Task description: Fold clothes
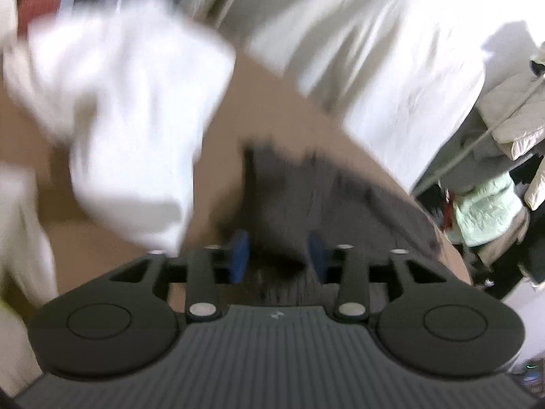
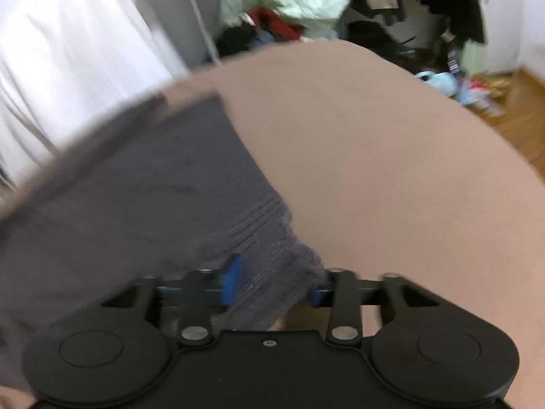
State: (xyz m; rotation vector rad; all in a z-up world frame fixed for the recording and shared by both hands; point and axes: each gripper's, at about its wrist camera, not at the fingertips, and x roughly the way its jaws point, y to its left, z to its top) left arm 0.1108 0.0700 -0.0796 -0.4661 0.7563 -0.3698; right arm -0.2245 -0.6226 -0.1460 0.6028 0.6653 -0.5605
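In your left wrist view, blurred by motion, your left gripper has its blue pads standing apart, with nothing pinched. Dark grey cloth, the grey knit garment, lies on the tan bed surface directly below and ahead of the gap; neither pad appears to press on it. A white garment lies crumpled on the tan surface to the upper left, well apart from the grey one. A white curtain hangs beyond.

In your right wrist view, your right gripper also has its jaws parted. The ribbed hem of the grey knit garment sits between the blue pads, but they look loose around it, not clamped. The rest of the garment spreads flat to the left.

This looks like the release at the end of a fold. Next, you probably need to lift both grippers clear without dragging the hem, then pick fresh edges for another fold.
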